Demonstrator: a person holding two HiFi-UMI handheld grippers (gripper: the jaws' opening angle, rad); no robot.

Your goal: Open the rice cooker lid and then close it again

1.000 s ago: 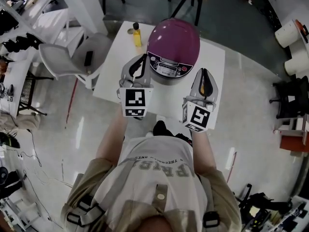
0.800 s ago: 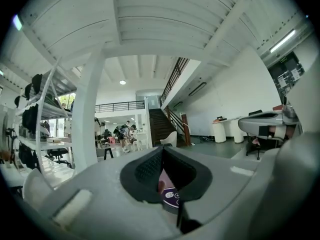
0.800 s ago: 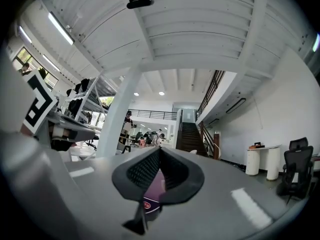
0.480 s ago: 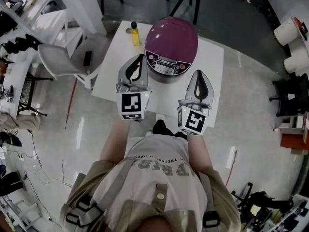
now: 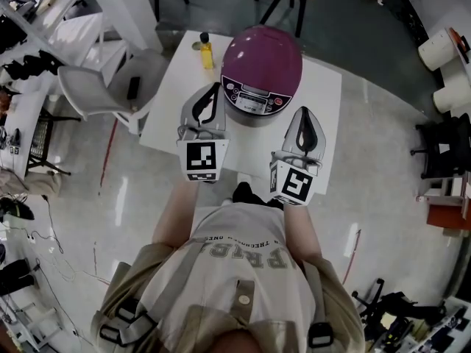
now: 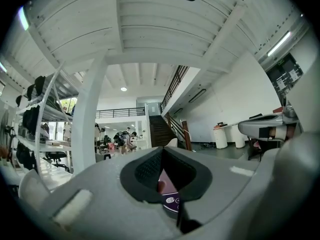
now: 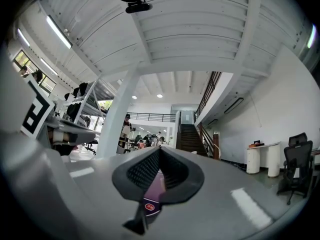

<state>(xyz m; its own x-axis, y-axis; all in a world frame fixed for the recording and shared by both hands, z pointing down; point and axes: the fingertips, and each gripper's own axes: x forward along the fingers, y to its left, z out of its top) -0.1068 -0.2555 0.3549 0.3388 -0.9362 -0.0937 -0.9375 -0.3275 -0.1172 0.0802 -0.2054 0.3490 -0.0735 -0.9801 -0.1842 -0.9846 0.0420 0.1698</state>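
A purple rice cooker (image 5: 262,61) with a grey control panel stands on the small white table (image 5: 324,101), its lid down. My left gripper (image 5: 213,88) is shut and empty, with its tips just left of the cooker's front. Shut and empty as well, my right gripper (image 5: 305,113) hovers off the cooker's front right. In the left gripper view a sliver of the purple cooker (image 6: 169,190) shows through the gap behind the closed jaws. The right gripper view shows the cooker (image 7: 152,190) the same way.
A small yellow bottle (image 5: 207,52) and a round tin (image 5: 196,47) stand at the table's back left. A white chair (image 5: 110,90) stands left of the table. Shelving (image 5: 44,20) fills the far left, and white stools (image 5: 445,50) sit at the right.
Both grippers have drawn slightly back and left from the cooker over the first half second, then stayed still. The cooker's lid stays down.
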